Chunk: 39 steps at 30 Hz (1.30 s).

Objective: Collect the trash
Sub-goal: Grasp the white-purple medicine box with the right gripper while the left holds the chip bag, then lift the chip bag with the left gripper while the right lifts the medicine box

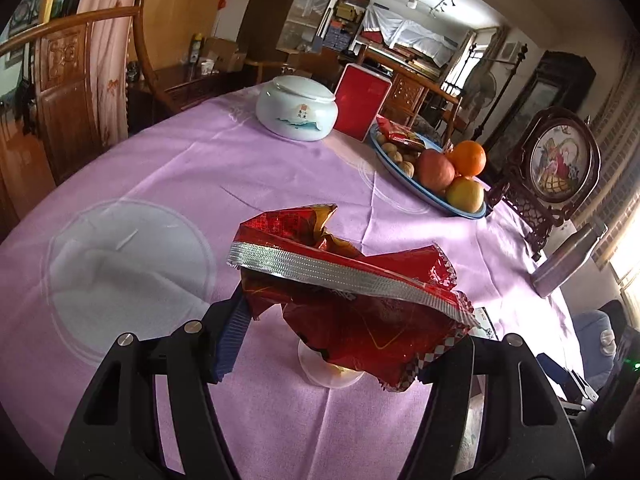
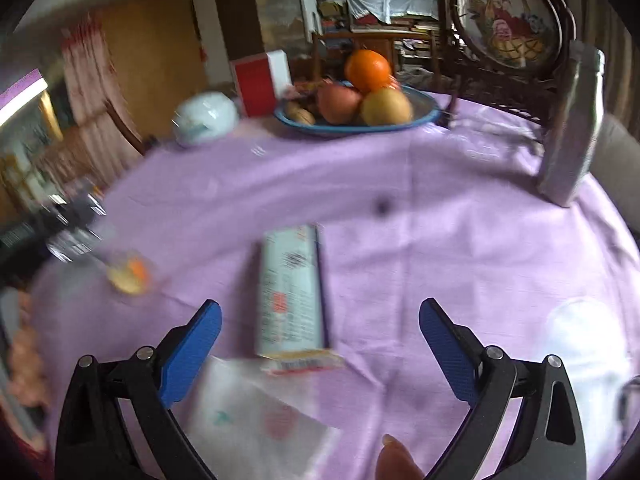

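In the left wrist view, my left gripper (image 1: 340,332) is shut on a crumpled red snack bag (image 1: 344,284) with a silver seal strip, held above the purple tablecloth (image 1: 160,168). A small clear cup (image 1: 328,368) stands under the bag. In the blurred right wrist view, my right gripper (image 2: 320,320) is open and empty above a pale blue flattened box (image 2: 292,296) lying on the cloth. A white plastic wrapper (image 2: 248,416) lies below it, near my left finger. A small cup with orange bits (image 2: 128,272) sits at the left.
A blue fruit plate (image 1: 424,196) with an orange, apples and walnuts stands at the back, beside a white ceramic jar (image 1: 296,108) and a red box (image 1: 360,100). A framed embroidery stand (image 2: 504,28) and a grey bottle (image 2: 572,128) stand at the right edge.
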Tool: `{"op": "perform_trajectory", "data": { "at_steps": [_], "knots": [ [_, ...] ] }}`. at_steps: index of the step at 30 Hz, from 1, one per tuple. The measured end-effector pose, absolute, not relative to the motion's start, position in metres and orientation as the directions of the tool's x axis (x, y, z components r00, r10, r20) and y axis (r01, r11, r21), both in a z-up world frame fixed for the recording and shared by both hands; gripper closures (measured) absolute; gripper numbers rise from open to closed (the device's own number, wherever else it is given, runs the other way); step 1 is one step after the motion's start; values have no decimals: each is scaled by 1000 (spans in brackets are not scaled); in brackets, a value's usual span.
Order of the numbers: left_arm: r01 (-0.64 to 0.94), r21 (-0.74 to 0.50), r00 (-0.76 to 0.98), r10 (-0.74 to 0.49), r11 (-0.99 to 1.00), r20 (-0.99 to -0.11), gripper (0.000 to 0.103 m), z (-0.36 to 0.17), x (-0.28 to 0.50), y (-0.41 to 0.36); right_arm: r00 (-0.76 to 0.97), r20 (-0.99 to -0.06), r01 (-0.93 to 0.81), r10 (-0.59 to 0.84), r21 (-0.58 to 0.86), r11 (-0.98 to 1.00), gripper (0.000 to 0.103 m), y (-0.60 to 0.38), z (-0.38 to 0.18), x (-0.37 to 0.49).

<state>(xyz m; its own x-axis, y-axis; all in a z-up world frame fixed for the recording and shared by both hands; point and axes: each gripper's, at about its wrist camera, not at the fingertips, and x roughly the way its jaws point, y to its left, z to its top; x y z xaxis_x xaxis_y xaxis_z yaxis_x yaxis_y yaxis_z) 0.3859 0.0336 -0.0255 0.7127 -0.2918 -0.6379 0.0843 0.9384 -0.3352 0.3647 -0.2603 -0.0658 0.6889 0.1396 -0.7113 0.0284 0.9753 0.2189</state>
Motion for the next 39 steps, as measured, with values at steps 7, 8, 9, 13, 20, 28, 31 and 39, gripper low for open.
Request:
{"op": "perform_trajectory", "data": {
  "at_steps": [7, 8, 9, 13, 20, 28, 31, 39],
  "knots": [
    [81, -379, 687, -326, 922, -649, 38, -30, 391, 39, 695, -707, -33, 131, 150, 988, 6, -237, -74, 386],
    [83, -375, 687, -326, 923, -649, 38, -30, 391, 38, 685, -715, -30, 137, 160, 987, 6, -239, -77, 392],
    [87, -367, 688, -322, 926, -650, 39, -29, 391, 36, 678, -720, -28, 146, 172, 985, 7, -241, -79, 397],
    [98, -335, 693, -306, 937, -653, 38, -28, 390, 30, 628, -752, -12, 202, 251, 968, 27, -251, -94, 412],
    [101, -329, 690, -305, 939, -657, 38, -30, 390, 28, 606, -770, -41, 200, 221, 974, 60, -242, -96, 410],
    [162, -326, 724, -337, 932, -602, 39, -20, 376, 24, 695, -685, -99, 218, 210, 973, 60, -234, -64, 384],
    [185, -324, 727, -351, 928, -590, 38, -18, 370, 22, 704, -672, -103, 229, 223, 969, 60, -234, -60, 378],
    [206, -257, 773, -318, 944, -549, 38, -12, 334, 17, 736, -618, -100, 278, 307, 947, 60, -244, -45, 350]
  ]
}}
